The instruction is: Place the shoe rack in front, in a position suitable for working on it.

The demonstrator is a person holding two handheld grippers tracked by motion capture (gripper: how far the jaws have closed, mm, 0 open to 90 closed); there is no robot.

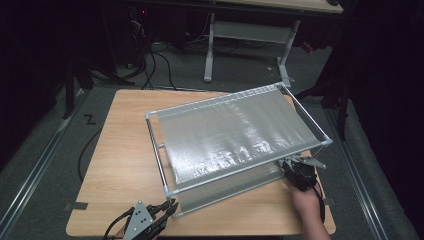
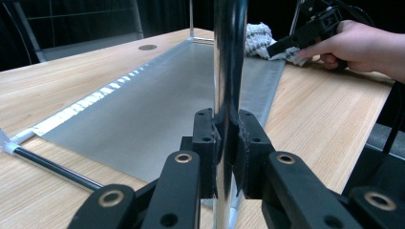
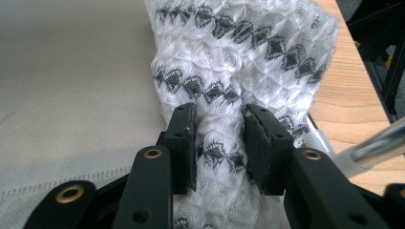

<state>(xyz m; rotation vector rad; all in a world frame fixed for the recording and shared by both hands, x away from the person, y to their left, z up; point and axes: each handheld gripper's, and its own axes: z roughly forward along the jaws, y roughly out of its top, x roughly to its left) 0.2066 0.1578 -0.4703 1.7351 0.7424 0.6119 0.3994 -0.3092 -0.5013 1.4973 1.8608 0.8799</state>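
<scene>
From above, in the high view, your two-tier drying rack stood at an angle across the wooden tabletop, its upper grey mesh shelf stretched between chrome tubes. Your left hand-held gripper sat at the near edge of the tabletop, against the rack's near corner post. Your right hand-held gripper reached under the upper shelf at the rack's right end, your hand behind it. The jaw state of either could not be read from this height.

Along the left gripper view, you had the left hand-held gripper pressed together on an upright chrome post of the rack, pads touching the tube on both sides. Behind the post lay the lower grey mesh shelf on the tabletop. At its far end your other hand held the right hand-held gripper on a white knitted cloth.

Along the right gripper view, the right hand-held gripper pinched a fold of the white cloth with dark diamond pattern, both pads pressing into the knit. The cloth rested on the lower mesh shelf, beside a chrome tube near the tabletop's edge.
</scene>
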